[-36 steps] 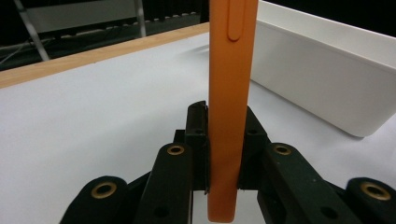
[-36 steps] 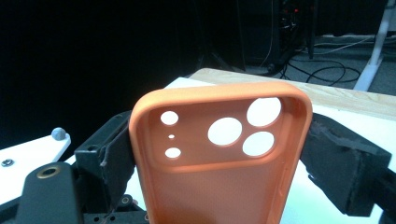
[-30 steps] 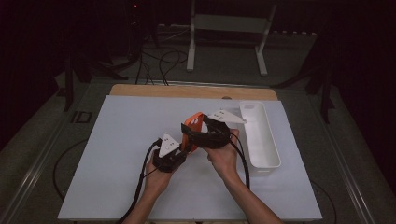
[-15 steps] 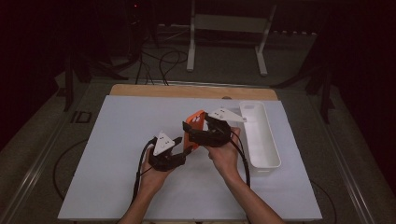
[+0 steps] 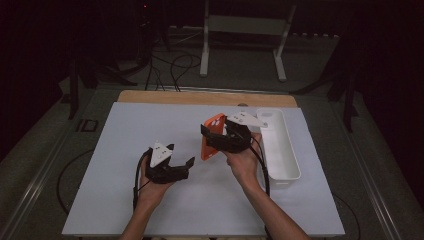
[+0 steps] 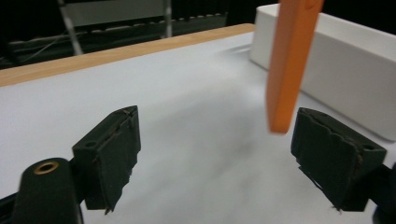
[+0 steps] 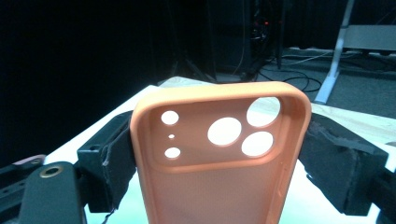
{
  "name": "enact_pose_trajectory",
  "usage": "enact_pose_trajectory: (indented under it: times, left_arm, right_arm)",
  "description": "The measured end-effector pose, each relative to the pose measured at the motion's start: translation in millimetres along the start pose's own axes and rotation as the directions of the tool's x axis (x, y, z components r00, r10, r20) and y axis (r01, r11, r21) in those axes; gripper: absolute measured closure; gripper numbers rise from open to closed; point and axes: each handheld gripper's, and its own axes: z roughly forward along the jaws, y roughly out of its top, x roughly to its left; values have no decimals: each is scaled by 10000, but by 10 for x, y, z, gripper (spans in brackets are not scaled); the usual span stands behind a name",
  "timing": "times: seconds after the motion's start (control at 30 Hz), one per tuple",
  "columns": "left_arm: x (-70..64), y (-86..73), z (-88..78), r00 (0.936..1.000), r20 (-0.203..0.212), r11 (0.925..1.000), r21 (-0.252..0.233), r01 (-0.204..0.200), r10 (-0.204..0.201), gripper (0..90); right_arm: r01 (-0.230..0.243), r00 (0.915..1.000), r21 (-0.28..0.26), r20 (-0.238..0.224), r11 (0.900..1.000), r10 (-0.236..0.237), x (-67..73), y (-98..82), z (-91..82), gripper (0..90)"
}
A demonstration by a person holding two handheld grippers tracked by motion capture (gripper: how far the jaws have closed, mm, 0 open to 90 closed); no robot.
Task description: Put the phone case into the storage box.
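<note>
Orange phone case (image 5: 212, 136) is held off the desk (image 5: 125, 130), just left of the white tray (image 5: 280, 150), standing on its long axis with the camera-cutout end up. In the right gripper view the case (image 7: 219, 163) is seen from its hollow inner side; round lens openings are noted near the top edge.

Right claw (image 5: 216, 141): pinching the case across its width, one black pad pressed on each long side wall (image 7: 219, 154). The grip sits below the cutouts.

Left claw (image 5: 181, 167): spread, nothing between the pads. Its jaws have just been opening. It is placed left of the case and lower, apart from it; in the left gripper view (image 6: 233, 163) the case's lower end (image 6: 289, 65) hangs above and between the pads, nearer the right-hand one, with no contact seen.

Handling, as judged: the case is taken to be very light and thin-walled, of a soft, rubbery plastic, so it is likely to bow inward under a hard squeeze across the open side. The surface appears matte, so slipping is not much expected. Breakage is unlikely. The best hold is judged to be on the two long side walls near mid-length, as now, or on the corners, where the rim is stiffest; the cutout area is best avoided.
</note>
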Motion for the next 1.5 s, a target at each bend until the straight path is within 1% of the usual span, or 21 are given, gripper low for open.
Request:
enact_pose_trajectory:
  times: [0.1, 0.13, 0.2, 0.4, 0.47, 0.57, 0.67, 0.7, 1.0, 1.27, 1.33, 1.43, 1.5]
  left_arm:
    - [63, -31, -67, 9997, -229, 10000, 21, 34, -33, 149]
    - [84, -40, -87, 9995, -278, 9999, -6, 123, -124, 147]
    - [130, -54, -127, 9991, -397, 9998, -28, 178, -179, 134]
    - [257, -94, -224, 9985, -445, 9995, 32, 319, -318, 71]
    - [291, -103, -240, 9981, -533, 9994, 135, 323, -315, 36]
    - [345, -128, -266, 9977, -627, 9993, 259, 287, -270, 9]
    - [389, -160, -304, 9971, -728, 9992, 331, 245, -220, 2]
    - [408, -175, -322, 9965, -818, 9991, 360, 221, -191, 1]
    - [570, -287, -477, 9917, -1213, 9986, 252, 455, -421, 0]
    - [641, -359, -557, 9892, -1398, 9987, 166, 475, -447, 0]
    - [647, -379, -572, 9894, -1394, 9990, 110, 434, -415, 0]
    - [646, -407, -589, 9900, -1387, 9996, 84, 266, -252, 0]
    - [646, -416, -594, 9901, -1385, 9997, 62, 248, -237, 0]
  right_arm:
    - [-10, 9999, -52, 101, 10000, 11, -30, 23, 2, 165]
    - [-7, 9998, -48, 183, 10000, 8, -44, 31, 2, 165]
    - [7, 9996, -47, 269, 10000, -6, -63, 44, 5, 165]
    - [43, 9986, -98, 519, 9999, -37, -116, 88, 16, 165]
    - [42, 9984, -111, 557, 9999, -35, -136, 106, 23, 165]
    - [59, 9981, -139, 618, 9999, -50, -157, 119, 27, 165]
    - [53, 9977, -148, 681, 9999, -43, -170, 132, 27, 165]
    - [86, 9975, -160, 705, 9998, -75, -175, 135, 27, 165]
    - [151, 9959, -341, 900, 9993, -120, -231, 206, 13, 165]
    - [172, 9940, -379, 1085, 9991, -130, -280, 235, 20, 165]
    - [197, 9937, -382, 1114, 9991, -154, -290, 239, 23, 165]
    - [214, 9932, -392, 1150, 9990, -168, -301, 243, 26, 165]
    - [206, 9931, -410, 1162, 9989, -157, -305, 244, 27, 165]
